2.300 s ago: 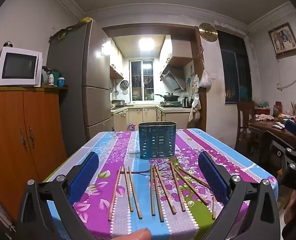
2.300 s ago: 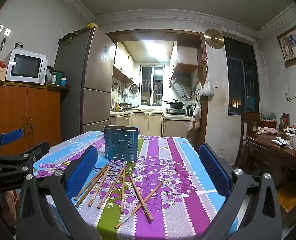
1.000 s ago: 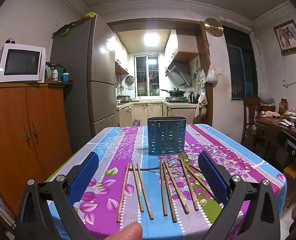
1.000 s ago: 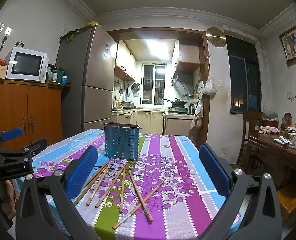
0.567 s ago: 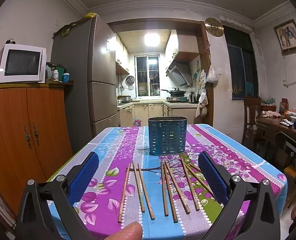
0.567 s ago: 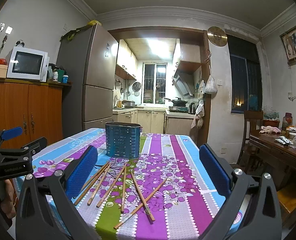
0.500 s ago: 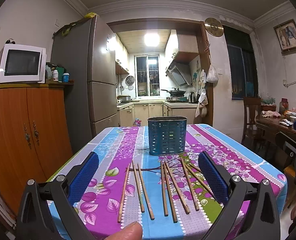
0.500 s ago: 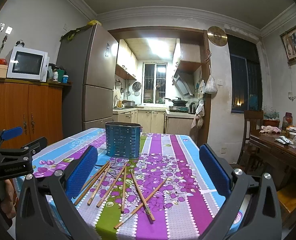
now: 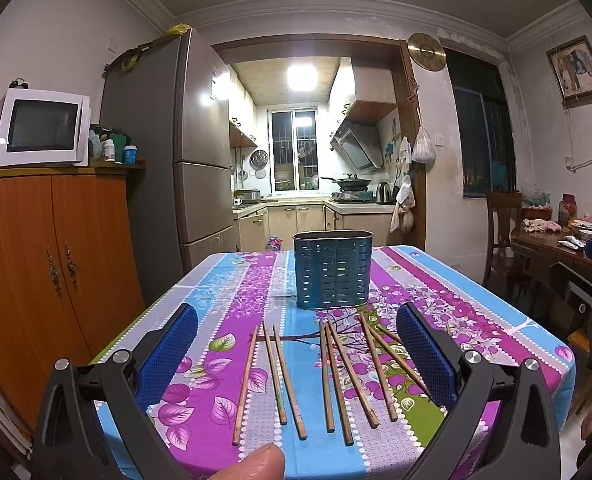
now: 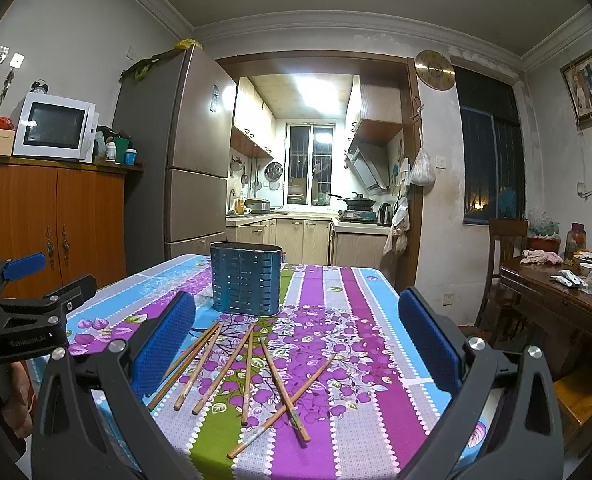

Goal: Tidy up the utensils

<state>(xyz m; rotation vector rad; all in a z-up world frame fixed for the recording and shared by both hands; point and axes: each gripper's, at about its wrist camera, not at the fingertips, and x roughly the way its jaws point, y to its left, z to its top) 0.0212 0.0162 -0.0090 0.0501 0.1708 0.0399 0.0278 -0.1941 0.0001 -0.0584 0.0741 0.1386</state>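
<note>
Several wooden chopsticks lie loose on the floral tablecloth, in front of a blue perforated utensil holder standing upright at the table's middle. My left gripper hovers open over the near table edge, chopsticks showing between its blue pads, none held. My right gripper is open too, above the chopsticks on the right side, with nothing held. The left gripper's body shows at the left of the right wrist view, held by a hand.
The table has a purple and blue striped cloth. A wooden cabinet with a microwave and a fridge stand to the left. A second wooden table with clutter and a chair are at the right. A kitchen lies behind.
Both grippers have dropped slightly and steadied over the last seconds; the holder sits a little higher in both views. Nothing was picked up, and the chopsticks have not moved.
</note>
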